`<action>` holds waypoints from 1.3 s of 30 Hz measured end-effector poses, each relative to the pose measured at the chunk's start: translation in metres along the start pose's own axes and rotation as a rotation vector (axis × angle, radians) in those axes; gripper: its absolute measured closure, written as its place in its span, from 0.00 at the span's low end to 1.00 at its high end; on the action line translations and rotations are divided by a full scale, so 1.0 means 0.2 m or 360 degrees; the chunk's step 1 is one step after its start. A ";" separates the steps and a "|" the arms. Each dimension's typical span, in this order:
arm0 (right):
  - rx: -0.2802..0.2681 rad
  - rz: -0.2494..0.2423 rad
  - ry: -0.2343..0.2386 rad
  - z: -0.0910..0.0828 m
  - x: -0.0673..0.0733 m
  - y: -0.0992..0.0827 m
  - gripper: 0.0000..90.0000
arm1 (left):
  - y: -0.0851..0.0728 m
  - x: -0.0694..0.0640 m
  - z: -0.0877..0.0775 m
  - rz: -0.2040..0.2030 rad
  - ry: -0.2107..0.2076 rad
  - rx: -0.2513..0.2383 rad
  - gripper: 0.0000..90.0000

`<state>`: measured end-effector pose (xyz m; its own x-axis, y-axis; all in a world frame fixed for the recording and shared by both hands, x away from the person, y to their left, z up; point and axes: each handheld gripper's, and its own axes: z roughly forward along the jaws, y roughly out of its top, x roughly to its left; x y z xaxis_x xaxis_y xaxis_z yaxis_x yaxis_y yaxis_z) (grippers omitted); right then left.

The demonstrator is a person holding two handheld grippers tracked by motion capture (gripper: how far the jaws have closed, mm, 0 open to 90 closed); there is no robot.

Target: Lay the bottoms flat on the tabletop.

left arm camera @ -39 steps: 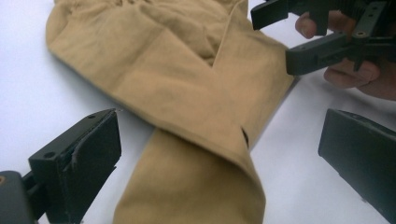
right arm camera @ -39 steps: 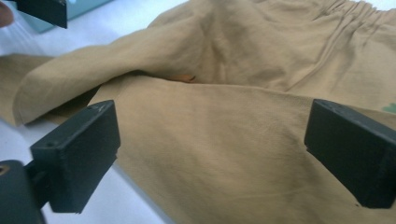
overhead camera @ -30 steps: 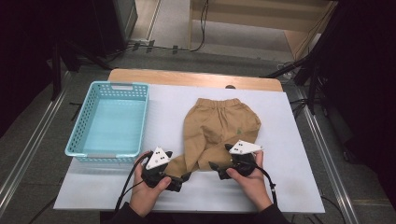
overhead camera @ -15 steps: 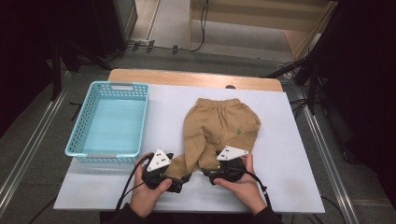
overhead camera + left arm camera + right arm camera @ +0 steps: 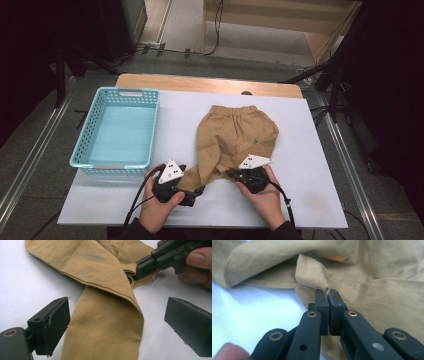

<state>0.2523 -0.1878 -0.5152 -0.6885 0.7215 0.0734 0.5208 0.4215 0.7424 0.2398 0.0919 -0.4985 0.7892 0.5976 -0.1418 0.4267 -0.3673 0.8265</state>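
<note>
Tan shorts point(image 5: 235, 137) lie spread on a white table point(image 5: 310, 165), with the elastic waistband at the far side and the two legs pointing toward the person seated at the near edge. To the left of the shorts, well apart from them, stands a light blue plastic basket point(image 5: 85, 150) with a perforated wall.

The right gripper point(image 5: 234, 174), held in the person's right hand point(image 5: 262, 192), sits at the hem of the right-hand leg. Its jaws have just been closing, and the right gripper view shows them pressed together on a small fold of the tan cloth, pinching the edge of the leg. The rest of the fabric rises in soft wrinkles beyond the jaws.

The left gripper point(image 5: 196, 189), held in the left hand point(image 5: 157, 210), rests at the end of the other leg, near the front edge of the table. Its jaws have been easing inward a little, yet in the left gripper view they stand wide apart, one on each side of the leg, with clear gaps between the pads and the cloth. That leg runs flat between them. Farther off in the same view, the right gripper grips the other leg's hem.
</note>
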 end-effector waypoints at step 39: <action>-0.0366 0.0417 -0.0327 -0.53 -0.45 -0.30 0.96 | 0.00 -0.08 -0.01 0.0075 -0.0001 0.0014 0.34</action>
<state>0.2304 -0.3369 -0.4950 -0.4200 0.8928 0.1628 0.5230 0.0915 0.8474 0.2269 0.0841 -0.4957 0.8088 0.5790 -0.1031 0.3927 -0.4014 0.8274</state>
